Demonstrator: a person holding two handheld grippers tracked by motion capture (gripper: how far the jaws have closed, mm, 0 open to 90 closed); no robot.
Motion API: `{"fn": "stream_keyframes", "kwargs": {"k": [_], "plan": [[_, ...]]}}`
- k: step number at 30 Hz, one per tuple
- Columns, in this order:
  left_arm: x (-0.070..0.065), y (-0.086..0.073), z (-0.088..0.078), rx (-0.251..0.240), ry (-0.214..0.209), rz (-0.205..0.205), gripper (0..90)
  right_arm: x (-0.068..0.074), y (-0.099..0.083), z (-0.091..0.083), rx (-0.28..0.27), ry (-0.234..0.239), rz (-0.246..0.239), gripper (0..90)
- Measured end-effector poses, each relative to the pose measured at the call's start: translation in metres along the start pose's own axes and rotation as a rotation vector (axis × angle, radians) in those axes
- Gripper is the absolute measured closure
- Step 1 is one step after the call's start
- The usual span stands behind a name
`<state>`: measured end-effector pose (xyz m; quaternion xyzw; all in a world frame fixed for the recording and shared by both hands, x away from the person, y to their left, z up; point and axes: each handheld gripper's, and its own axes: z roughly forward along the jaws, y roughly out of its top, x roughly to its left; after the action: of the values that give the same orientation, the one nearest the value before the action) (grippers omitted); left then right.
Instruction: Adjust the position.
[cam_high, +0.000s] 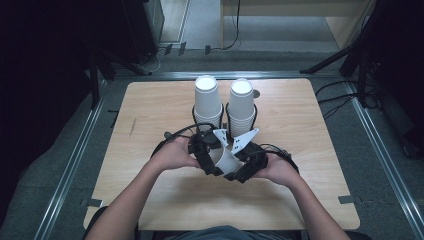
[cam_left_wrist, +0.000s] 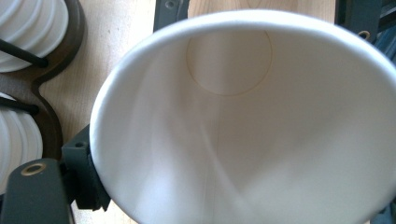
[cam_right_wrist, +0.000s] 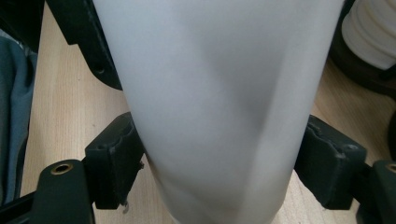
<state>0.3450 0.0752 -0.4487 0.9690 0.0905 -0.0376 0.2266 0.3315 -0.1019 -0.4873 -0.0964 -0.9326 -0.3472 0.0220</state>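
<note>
— What are we seeing on the table (cam_high: 150, 200)?
— Two cup stacks (cam_high: 207, 100) are standing at the far edge. Nearer us, a single paper cup (cam_high: 226, 160) is hanging above the wood.
— And our tongs?
— The right gripper (cam_right_wrist: 219, 163) is clasping its wall; the left gripper (cam_left_wrist: 140, 186) is pinching its rim.

plain white cup (cam_high: 226, 159), black fingers (cam_right_wrist: 116, 158), pale wood table (cam_high: 165, 200)

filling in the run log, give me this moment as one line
held: white paper cup | left gripper: at cup rim | right gripper: shut on cup body, wall dented | behind: two cup stacks
</note>
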Motion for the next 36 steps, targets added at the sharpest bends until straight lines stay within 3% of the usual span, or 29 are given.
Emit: {"fn": "stream_keyframes", "kwargs": {"k": [1, 3, 5, 7, 12, 20, 25, 30, 33, 36], "plan": [[0.000, -0.001, -0.001, -0.009, -0.002, -0.004, 9.6, 0.000, 0.000, -0.001, -0.004, -0.003, -0.001, 22.1], [-0.002, -0.003, -0.003, -0.046, 0.031, 0.017, 8.0, 0.001, 0.001, -0.002, -0.011, -0.006, -0.007, 22.1], [-0.003, -0.004, -0.005, -0.068, 0.066, -0.003, 0.0, 0.000, 0.002, -0.004, -0.023, -0.003, -0.004, 22.1], [-0.002, -0.006, -0.010, -0.111, 0.067, -0.023, 0.0, -0.001, 0.001, -0.006, -0.031, -0.009, -0.008, 22.1], [0.003, -0.013, -0.019, -0.207, 0.049, -0.068, 0.0, -0.004, 0.000, -0.013, -0.071, -0.017, 0.004, 22.1], [0.005, -0.020, -0.027, -0.286, 0.031, -0.102, 0.0, -0.007, -0.002, -0.021, -0.118, -0.030, 0.012, 22.0], [0.009, -0.028, -0.030, -0.366, -0.010, -0.150, 0.0, -0.008, -0.002, -0.027, -0.152, -0.031, 0.028, 22.0], [0.008, -0.034, -0.032, -0.431, -0.010, -0.158, 0.0, -0.010, -0.002, -0.030, -0.181, -0.026, 0.043, 22.0], [0.008, -0.036, -0.030, -0.485, -0.019, -0.186, 0.0, -0.010, -0.002, -0.031, -0.193, -0.018, 0.044, 22.0], [0.008, -0.035, -0.027, -0.495, -0.034, -0.194, 0.0, -0.010, -0.001, -0.031, -0.210, -0.012, 0.050, 22.0]]}}
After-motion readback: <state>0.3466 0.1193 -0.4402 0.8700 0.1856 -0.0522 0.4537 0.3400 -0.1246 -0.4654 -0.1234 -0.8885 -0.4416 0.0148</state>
